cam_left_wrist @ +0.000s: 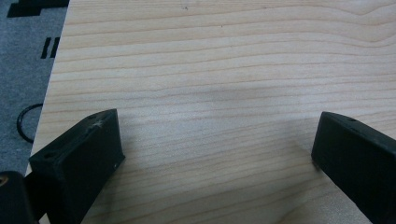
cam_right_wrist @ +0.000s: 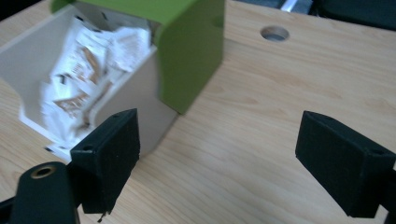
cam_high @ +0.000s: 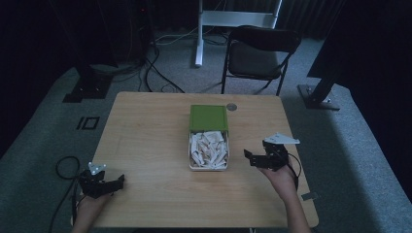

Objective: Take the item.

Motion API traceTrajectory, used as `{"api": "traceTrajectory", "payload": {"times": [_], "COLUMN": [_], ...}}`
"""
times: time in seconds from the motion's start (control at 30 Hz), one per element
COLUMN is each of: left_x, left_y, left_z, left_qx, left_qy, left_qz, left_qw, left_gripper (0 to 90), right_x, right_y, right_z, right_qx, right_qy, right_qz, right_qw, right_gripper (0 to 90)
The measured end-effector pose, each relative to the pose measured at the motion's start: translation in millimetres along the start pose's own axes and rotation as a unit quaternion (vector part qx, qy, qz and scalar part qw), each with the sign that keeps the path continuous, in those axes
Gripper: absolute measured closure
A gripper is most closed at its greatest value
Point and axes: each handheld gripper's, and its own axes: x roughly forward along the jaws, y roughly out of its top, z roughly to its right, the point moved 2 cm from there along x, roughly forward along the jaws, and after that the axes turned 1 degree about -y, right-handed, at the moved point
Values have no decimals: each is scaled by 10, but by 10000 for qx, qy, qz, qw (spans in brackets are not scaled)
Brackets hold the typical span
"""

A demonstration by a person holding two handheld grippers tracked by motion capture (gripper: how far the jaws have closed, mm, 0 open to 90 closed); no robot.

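High view looks down on the whole surface [cam_high: 145,145]; each tool's camera sits close, sharing its wood.

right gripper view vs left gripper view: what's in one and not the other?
Right gripper view alone: the box with its green lid raised and white packets inside, close by the right tongs, plus a round hole in the tabletop. Left gripper view alone: grey carpet past the table edge, with a black cable loop on it, and the left tongs over bare wood. Shared: the light wooden table, and in each, black jaws set wide apart with nothing between them.
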Motion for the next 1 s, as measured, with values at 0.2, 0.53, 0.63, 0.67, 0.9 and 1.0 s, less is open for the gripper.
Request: {"api": "traceTrajectory", "payload": {"times": [0.2, 0.53, 0.63, 0.67, 0.9, 1.0], "left_x": [-1, 0, 0, -2, 1, 1], "left_y": [0, 0, 0, 0, 0, 0], "left_z": [0, 1, 0, -2, 0, 1], "left_qx": [1, -6, -1, 12, -4, -8], "left_qy": [-2, -1, -1, -2, -1, -2], "left_qz": [-7, -1, -1, -14, 4, 5], "left_qw": [10000, 10000, 10000, 10000, 10000, 10000], "left_gripper": [26, 26, 26, 26, 26, 26], "right_x": [57, 190, 227, 240, 350, 412], "right_y": [149, 317, 359, 374, 451, 470], "right_z": [-135, -378, -450, -471, -631, -705], "right_qx": [-139, -376, -423, -442, -564, -600], "right_qy": [172, 451, 524, 568, 756, 832], "right_qz": [51, 33, 15, 5, -35, -70], "right_qw": [9997, 9983, 9977, 9974, 9955, 9947], "right_gripper": [144, 145, 145, 145, 145, 145]}}
